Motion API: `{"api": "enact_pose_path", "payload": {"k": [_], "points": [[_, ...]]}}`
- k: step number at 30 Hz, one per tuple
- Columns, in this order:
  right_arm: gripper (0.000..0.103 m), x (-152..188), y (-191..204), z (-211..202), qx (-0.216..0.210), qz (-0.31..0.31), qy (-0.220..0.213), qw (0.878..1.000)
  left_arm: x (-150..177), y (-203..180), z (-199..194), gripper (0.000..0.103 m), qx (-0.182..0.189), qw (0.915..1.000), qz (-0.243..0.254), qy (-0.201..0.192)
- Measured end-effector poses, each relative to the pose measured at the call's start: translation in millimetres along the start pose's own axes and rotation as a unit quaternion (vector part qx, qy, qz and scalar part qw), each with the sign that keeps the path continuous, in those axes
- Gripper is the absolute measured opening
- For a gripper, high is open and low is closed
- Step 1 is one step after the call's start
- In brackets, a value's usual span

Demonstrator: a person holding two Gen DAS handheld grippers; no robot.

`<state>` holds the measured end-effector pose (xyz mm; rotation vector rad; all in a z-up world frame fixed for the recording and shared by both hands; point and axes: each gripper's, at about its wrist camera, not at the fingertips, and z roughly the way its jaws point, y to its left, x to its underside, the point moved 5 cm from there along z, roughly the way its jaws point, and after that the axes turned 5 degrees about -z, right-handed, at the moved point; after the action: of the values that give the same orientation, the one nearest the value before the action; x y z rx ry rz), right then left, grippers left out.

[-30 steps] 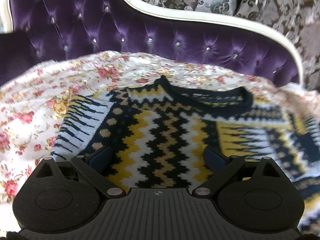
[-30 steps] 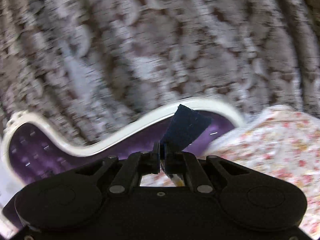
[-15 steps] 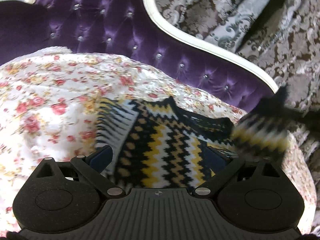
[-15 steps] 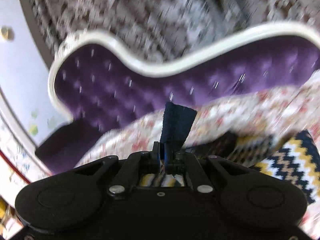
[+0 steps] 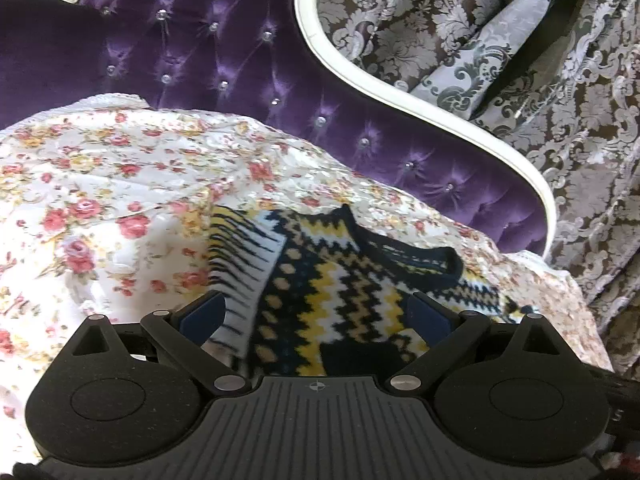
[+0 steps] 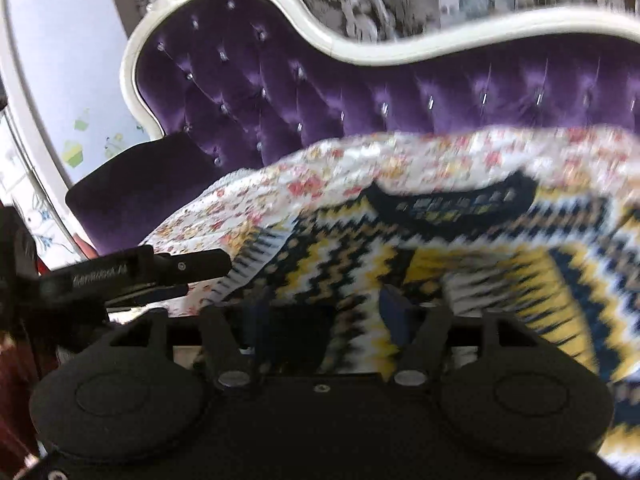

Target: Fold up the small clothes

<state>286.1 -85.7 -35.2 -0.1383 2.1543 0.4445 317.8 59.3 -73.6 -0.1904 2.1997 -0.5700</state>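
1. Left wrist view: my left gripper (image 5: 316, 314) fingers are wide apart over the sweater (image 5: 320, 288) on the bed (image 5: 80, 200).
2. My right gripper (image 6: 324, 312) fingers look apart too.
3. Grabbing one layer could spoil my fold.

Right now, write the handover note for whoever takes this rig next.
Left gripper: open, holding nothing, low over the sweater.
Right gripper: open over the sweater, sleeve let go.
Sweater: on the floral quilt, collar toward the purple headboard. One sleeve looks folded across the body; the right view is blurred.
Left to do: the other sleeve, then fold the body.
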Motion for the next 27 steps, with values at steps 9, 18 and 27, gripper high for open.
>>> {"api": "enact_pose_path", "payload": {"k": [9, 18, 27], "points": [[0.083, -5.7, -69.6, -55.1, 0.098, -0.067, -0.086, 0.989, 15.3, -19.7, 12.6, 0.099, 0.014, 0.9991, 0.006, 0.040], [0.102, -36.9, -113.7, -89.1, 0.122, -0.026, -0.162, 0.979, 40.3, -50.8, 24.4, 0.098, -0.026, 0.9904, 0.131, 0.035], [0.103, -42.0, -149.8, -117.1, 0.147, 0.032, -0.206, 0.967, 46.4, -50.8, 50.1, 0.093, -0.041, 0.9898, 0.111, 0.079]]}}
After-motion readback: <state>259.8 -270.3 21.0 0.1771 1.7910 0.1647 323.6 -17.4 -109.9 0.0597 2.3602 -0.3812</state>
